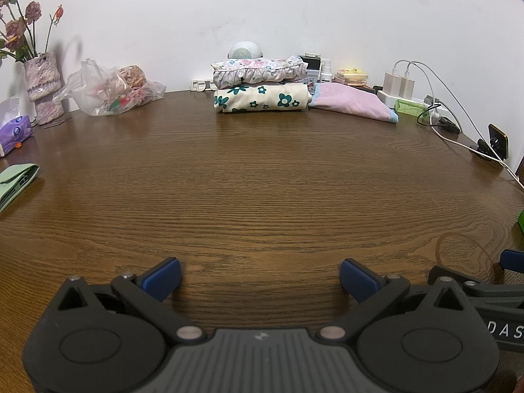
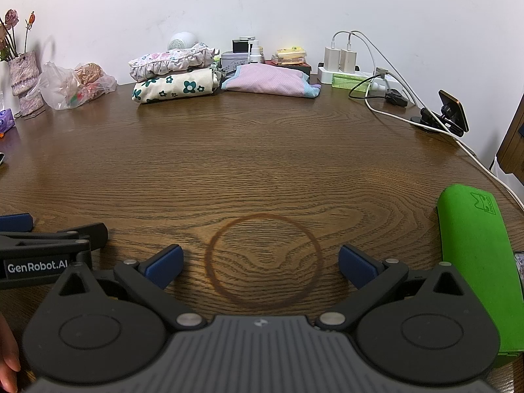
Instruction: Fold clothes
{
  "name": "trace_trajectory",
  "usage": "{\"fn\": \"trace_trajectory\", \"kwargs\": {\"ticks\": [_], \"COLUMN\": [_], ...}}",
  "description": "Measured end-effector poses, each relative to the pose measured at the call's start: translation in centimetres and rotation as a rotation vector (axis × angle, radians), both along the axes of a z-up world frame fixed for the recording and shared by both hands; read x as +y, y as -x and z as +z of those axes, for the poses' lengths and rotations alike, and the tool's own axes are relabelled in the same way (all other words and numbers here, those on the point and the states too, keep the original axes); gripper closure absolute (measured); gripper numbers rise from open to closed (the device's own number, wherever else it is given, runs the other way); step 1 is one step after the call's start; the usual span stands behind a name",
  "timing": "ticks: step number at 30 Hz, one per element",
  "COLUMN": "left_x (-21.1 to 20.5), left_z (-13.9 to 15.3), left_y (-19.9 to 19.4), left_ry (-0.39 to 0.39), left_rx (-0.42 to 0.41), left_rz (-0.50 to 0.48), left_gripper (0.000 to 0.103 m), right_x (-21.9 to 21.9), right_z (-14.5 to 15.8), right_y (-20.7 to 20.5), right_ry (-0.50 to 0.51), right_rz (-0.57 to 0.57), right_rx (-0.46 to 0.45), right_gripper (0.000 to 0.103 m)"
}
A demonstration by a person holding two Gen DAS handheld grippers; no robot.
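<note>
Both the left hand-held gripper (image 1: 260, 276) and right hand-held gripper (image 2: 260, 267) gape empty over the bench (image 1: 262, 180) (folded clothes (image 1: 260, 98) stacked against the wall).

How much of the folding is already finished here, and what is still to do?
Done: three folded items lie at the table's far edge, a ruffled piece stacked on a flowered piece, with a pink piece beside them. In hand: nothing; the left gripper and right gripper are open and empty. Left: no unfolded clothes are in view, so the job may be complete.
</note>
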State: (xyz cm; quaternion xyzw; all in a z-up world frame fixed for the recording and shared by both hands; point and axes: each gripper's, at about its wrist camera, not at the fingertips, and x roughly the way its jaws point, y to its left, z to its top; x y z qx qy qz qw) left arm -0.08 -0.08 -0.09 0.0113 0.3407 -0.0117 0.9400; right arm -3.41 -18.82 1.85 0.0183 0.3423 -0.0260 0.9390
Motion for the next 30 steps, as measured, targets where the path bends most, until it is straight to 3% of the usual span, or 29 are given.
{"fn": "trace_trajectory", "kwargs": {"ticks": [30], "left_x": [0.09], "left_z": [0.13], "left_y": [-0.20], "left_ry": [-0.003], "left_rx": [0.003], "left_rz": [-0.010], "left_gripper": [0.000], "right_x": [0.12], "right_z": [0.01], "right_y": [-0.08], "right_ry": [0.003], "right_rz": [-0.007], "right_rx": [0.001], "right_gripper": [0.000]}}
